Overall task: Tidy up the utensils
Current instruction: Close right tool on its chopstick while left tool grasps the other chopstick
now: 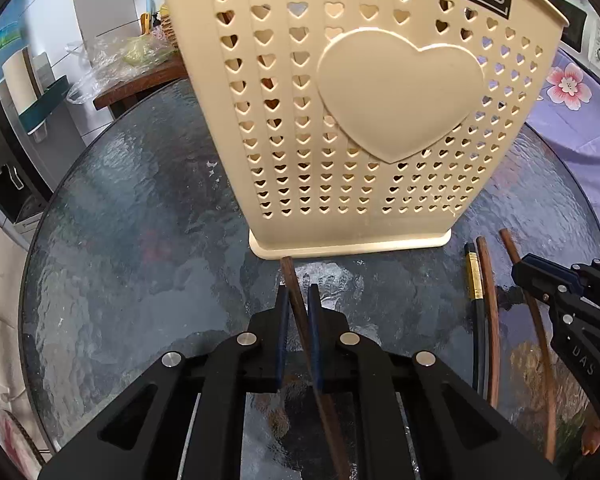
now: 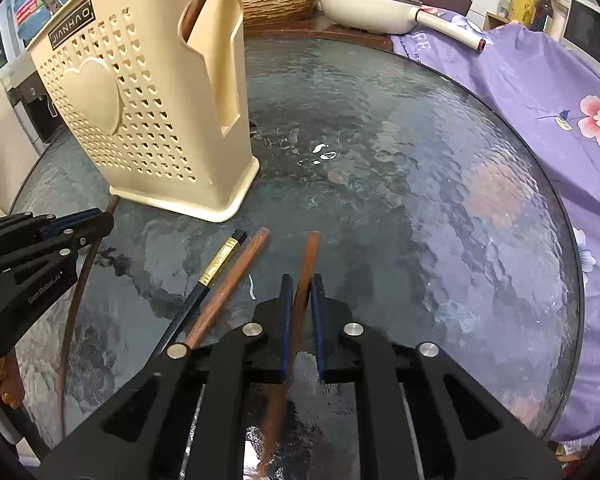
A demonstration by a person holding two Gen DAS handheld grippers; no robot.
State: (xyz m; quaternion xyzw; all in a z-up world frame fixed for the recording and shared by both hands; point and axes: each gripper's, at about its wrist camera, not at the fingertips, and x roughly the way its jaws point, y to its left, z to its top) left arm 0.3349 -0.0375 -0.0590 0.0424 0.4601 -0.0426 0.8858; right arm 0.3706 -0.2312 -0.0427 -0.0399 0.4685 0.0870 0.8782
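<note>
Cream plastic holder (image 1: 356, 120), pierced with heart-shaped holes, stands upright on the glass surface (image 1: 140, 220). Before it, our left tongs (image 1: 298, 292) are clamped on a brown chopstick (image 1: 290, 276) whose tip lies just short of the holder's base. Further right, a black chopstick (image 2: 216, 268) and a wooden chopstick (image 2: 240, 268) lie side by side on the surface. Our right tongs (image 2: 302, 284) grip a second brown chopstick (image 2: 310, 252). Purple flowered cloth (image 2: 540, 80) covers the far right.

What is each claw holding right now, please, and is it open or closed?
Left claw: closed on a brown wooden chopstick.
Right claw: closed on another brown chopstick.
</note>
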